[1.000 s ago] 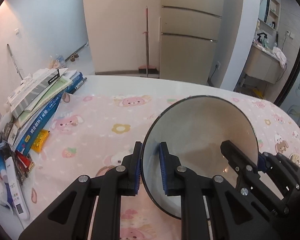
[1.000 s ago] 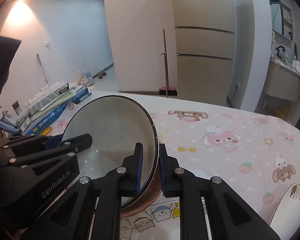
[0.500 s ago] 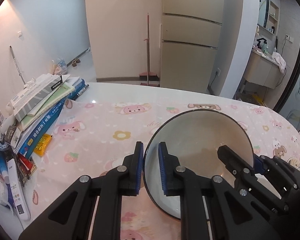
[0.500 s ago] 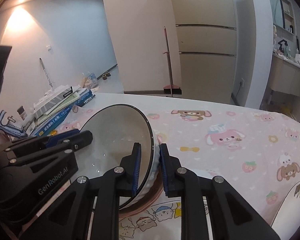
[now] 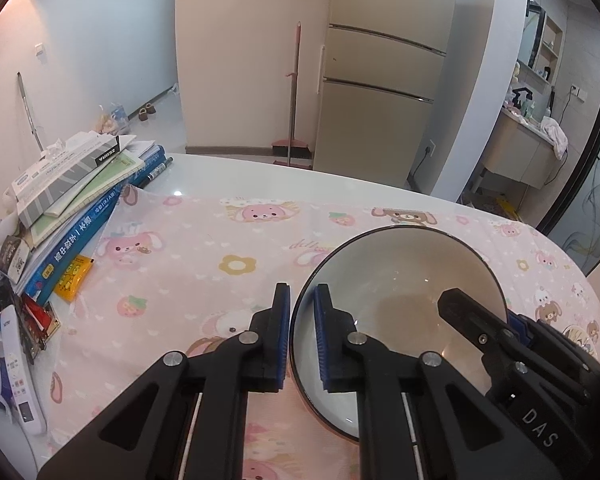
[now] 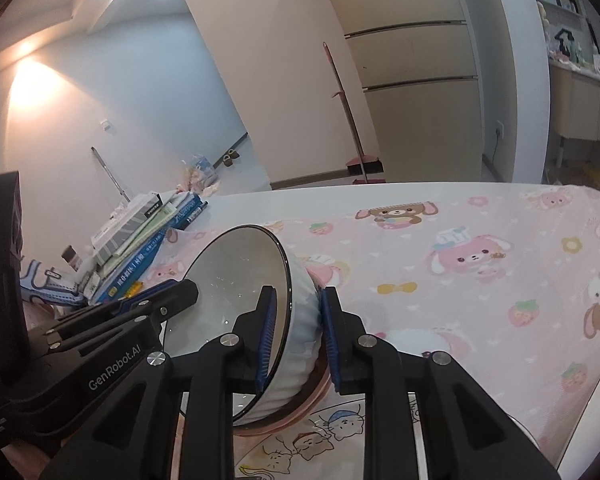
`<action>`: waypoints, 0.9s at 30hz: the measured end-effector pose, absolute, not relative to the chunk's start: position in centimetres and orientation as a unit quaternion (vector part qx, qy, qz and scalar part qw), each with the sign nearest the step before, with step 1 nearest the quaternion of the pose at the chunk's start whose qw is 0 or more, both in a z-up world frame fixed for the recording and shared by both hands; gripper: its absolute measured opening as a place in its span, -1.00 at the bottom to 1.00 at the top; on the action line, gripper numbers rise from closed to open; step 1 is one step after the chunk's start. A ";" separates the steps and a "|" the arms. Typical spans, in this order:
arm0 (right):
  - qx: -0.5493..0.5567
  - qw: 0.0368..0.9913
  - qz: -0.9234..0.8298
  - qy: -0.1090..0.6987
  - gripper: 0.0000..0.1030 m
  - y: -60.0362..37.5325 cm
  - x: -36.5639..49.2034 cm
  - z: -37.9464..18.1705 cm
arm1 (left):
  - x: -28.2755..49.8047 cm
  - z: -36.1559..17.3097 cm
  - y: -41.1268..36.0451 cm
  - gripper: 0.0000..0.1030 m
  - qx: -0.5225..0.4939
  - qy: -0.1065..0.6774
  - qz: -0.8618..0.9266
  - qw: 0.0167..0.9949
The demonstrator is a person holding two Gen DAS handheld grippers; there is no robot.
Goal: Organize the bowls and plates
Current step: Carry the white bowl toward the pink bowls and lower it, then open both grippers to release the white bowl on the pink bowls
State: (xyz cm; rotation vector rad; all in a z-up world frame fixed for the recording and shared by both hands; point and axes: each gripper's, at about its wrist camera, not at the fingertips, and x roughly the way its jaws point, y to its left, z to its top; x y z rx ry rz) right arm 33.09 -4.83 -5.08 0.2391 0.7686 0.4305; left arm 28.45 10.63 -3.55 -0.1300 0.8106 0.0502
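A white bowl with a thin dark rim and a ribbed outer wall is held tilted on its side between two pairs of tongs above a counter draped in a pink cartoon-animal cloth. The left tongs are clamped tight on the bowl's near rim, one blue pad inside and one outside. The right tongs straddle the opposite rim and wall, with one finger inside the bowl; their jaws have just been opening a little, and in the right wrist view a narrow gap shows between the outer pad and the ribbed wall, so they no longer press on it. In that view the bowl's foot rests in a pink-rimmed plate lying on a sheet printed with cartoon cats. The edge of another white dish shows at lower right. At the counter's left end lies a slanted stack of books, with a yellow packet beside it. Beyond the counter, a pink-handled broom leans near a beige refrigerator.
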 end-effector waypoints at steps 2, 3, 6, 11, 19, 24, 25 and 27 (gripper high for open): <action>0.114 0.899 0.207 0.369 -0.55 -4.8 33.0 -5.1 | 28.3 -3.5 10.6 -0.78 -0.060 0.390 0.026 0.919; 0.112 0.901 0.206 0.366 -0.55 -4.8 33.0 -5.1 | 28.3 -3.4 10.5 -0.77 -0.057 0.386 0.030 0.920; 0.094 0.912 0.190 0.351 -0.56 -4.8 32.8 -4.9 | 28.1 -3.1 10.6 -0.76 -0.054 0.379 0.034 0.923; 0.126 0.902 0.207 0.358 -0.74 -6.1 33.5 -4.8 | 28.2 -3.2 11.3 -0.32 -0.067 0.381 0.044 0.921; 0.136 0.902 0.205 0.355 -0.74 -6.1 33.4 -5.1 | 28.2 -3.2 12.2 -0.28 -0.080 0.379 0.052 0.921; 0.171 0.886 0.218 0.373 -0.74 -7.0 34.4 -6.4 | 27.8 -2.8 11.8 -0.08 -0.063 0.355 0.058 0.931; 0.176 0.882 0.221 0.378 -0.74 -7.1 34.6 -6.6 | 27.8 -2.7 11.7 0.06 -0.060 0.354 0.058 0.932; 0.190 0.874 0.228 0.386 -0.74 -7.4 34.9 -6.7 | 27.8 -2.7 11.8 0.25 -0.062 0.354 0.051 0.932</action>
